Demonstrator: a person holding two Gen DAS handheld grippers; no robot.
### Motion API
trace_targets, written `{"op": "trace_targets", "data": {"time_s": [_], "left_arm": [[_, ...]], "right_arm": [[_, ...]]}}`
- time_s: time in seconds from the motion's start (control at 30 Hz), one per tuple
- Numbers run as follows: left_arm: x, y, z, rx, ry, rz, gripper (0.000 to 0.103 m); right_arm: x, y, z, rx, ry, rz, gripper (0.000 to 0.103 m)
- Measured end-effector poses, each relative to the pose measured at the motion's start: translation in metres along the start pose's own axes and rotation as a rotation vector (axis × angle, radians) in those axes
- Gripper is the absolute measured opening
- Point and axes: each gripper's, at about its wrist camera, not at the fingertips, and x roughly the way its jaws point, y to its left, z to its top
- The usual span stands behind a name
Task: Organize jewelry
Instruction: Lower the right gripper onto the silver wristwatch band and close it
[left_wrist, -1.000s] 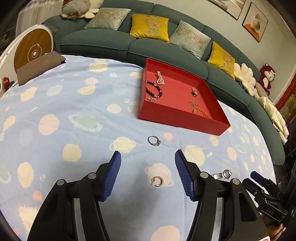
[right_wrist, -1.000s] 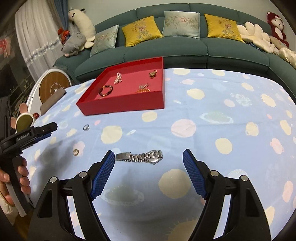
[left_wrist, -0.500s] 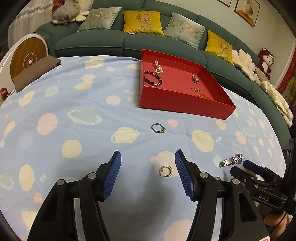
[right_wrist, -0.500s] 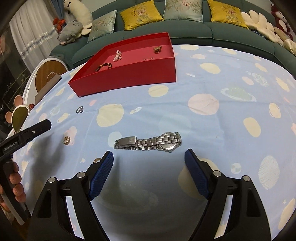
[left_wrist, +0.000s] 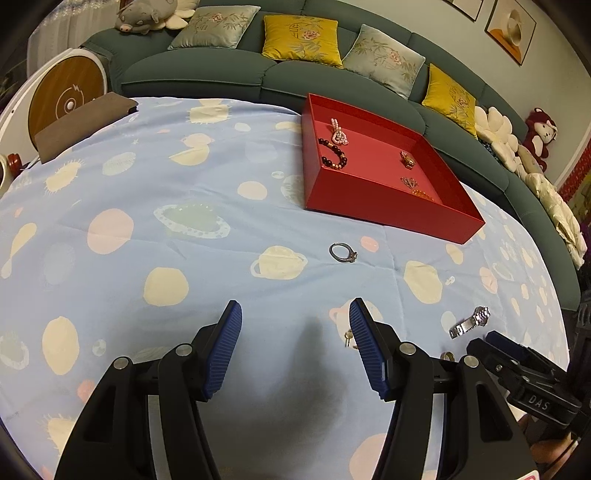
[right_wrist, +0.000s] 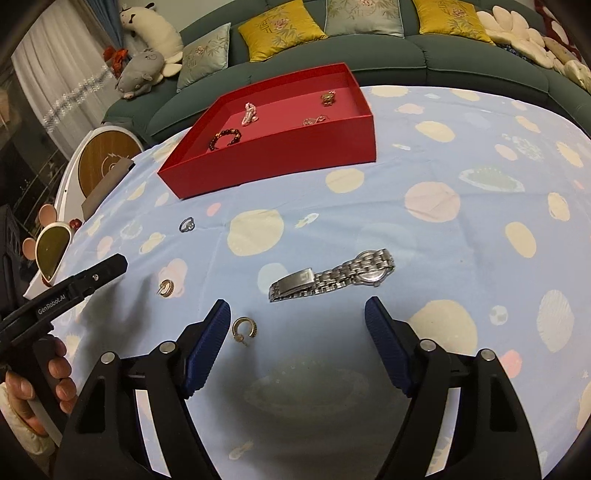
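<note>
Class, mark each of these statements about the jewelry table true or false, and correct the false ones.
1. The silver watch lies inside the red tray. False: it lies on the cloth, outside the tray.
2. The right gripper holds nothing. True.
3. A dark beaded bracelet is in the tray. True.
4. The silver ring is gripped by the left gripper. False: it lies free on the cloth, beyond the open jaws.
5. Two gold hoop earrings lie on the cloth. True.
</note>
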Motion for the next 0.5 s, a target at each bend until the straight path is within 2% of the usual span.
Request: {"op": "trace_targets", "data": {"time_s": [0.27, 0.43, 0.5], "left_arm": [[-0.001, -0.002, 0.001, -0.003, 0.000, -0.012, 0.058], [0.006, -0.003, 0.004, -0.016, 0.016, -0.015, 0.058], [0.010, -0.006, 0.005, -0.018, 0.021, -0.012, 0.058]], "right_arm": [[0.018, -0.006, 0.015, 0.069, -0.020, -0.011, 0.073], [0.028, 0.002, 0.024, 0.027, -0.055, -0.067, 0.072], [0.034, 0.006, 0.027, -0.005, -0.071, -0.100, 0.066]]}}
